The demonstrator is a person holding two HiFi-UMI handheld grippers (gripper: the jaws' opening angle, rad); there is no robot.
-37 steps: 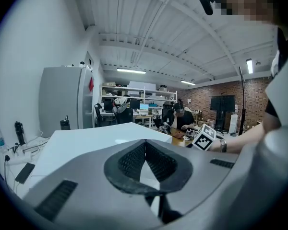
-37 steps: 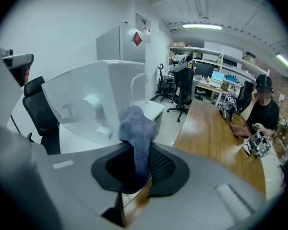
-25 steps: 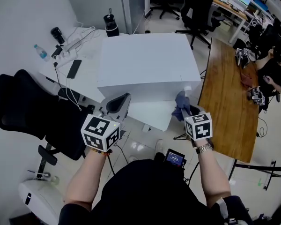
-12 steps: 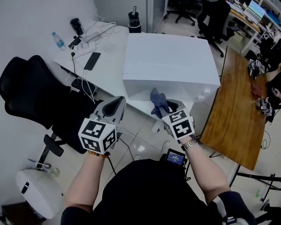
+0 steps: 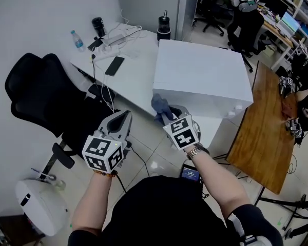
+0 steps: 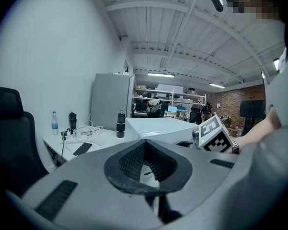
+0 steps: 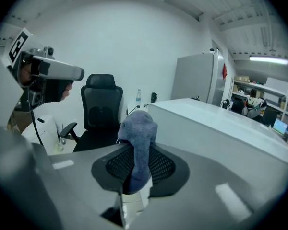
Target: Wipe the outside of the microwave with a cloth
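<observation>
The microwave (image 5: 200, 76) is a plain white box on the white desk (image 5: 136, 88); it also fills the right of the right gripper view (image 7: 216, 133). My right gripper (image 5: 167, 114) is shut on a blue-grey cloth (image 5: 160, 106) at the microwave's near left corner. In the right gripper view the cloth (image 7: 138, 138) hangs bunched between the pads, just left of the white side wall. My left gripper (image 5: 124, 118) is shut and empty, held below the desk edge to the left of the right one. The left gripper (image 6: 144, 147) points toward the microwave (image 6: 153, 124).
A black office chair (image 5: 41, 96) stands left of the desk. On the desk lie a phone (image 5: 114, 65), cables, a water bottle (image 5: 78, 40) and a black flask (image 5: 164, 28). A wooden table (image 5: 264, 132) is to the right, and a white round unit (image 5: 38, 206) sits on the floor.
Both grippers have moved left along the microwave's front. The right gripper carried the cloth from the near right corner to the near left corner. The left gripper stayed shut.
</observation>
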